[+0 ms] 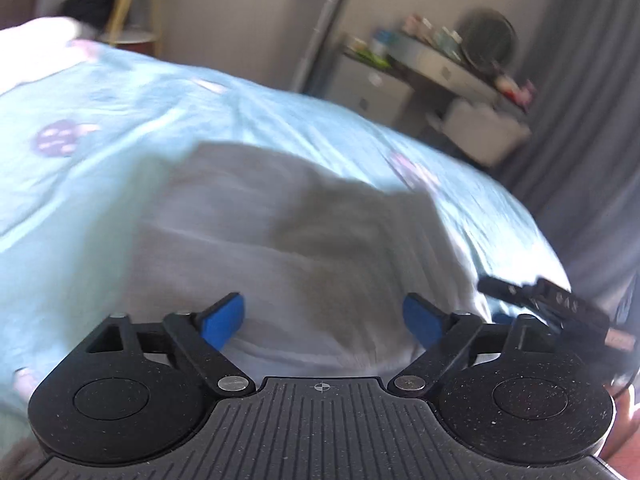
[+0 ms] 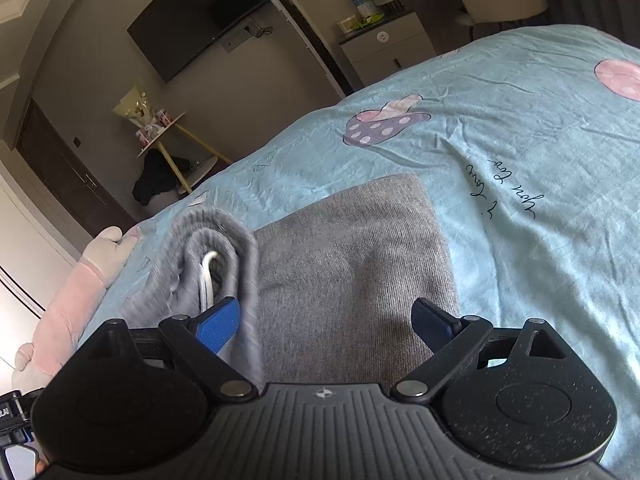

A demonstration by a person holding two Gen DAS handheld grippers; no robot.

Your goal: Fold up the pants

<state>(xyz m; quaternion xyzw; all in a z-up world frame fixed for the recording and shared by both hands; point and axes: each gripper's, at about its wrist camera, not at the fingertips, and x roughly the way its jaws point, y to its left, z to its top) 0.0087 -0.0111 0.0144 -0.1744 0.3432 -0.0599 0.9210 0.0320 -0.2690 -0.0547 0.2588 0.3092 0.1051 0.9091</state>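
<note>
Left wrist view, blurred: the left gripper (image 1: 323,322) stands with jaws spread wide, nothing between them, above the grey pants (image 1: 280,240) lying on the light blue bedspread (image 1: 120,92).

Right wrist view: the right gripper (image 2: 326,326) is likewise spread apart over the folded pants (image 2: 352,264); the waistband (image 2: 216,248) bunches beside its left finger (image 2: 218,326), contact unclear.

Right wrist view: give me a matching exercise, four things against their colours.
Things:
1. pants
2. bedspread
3. plush toy
4. drawstring

Colours:
A. white
B. light blue
C. grey
D. pink

Pairs: 1-C, 2-B, 3-D, 4-A
</note>
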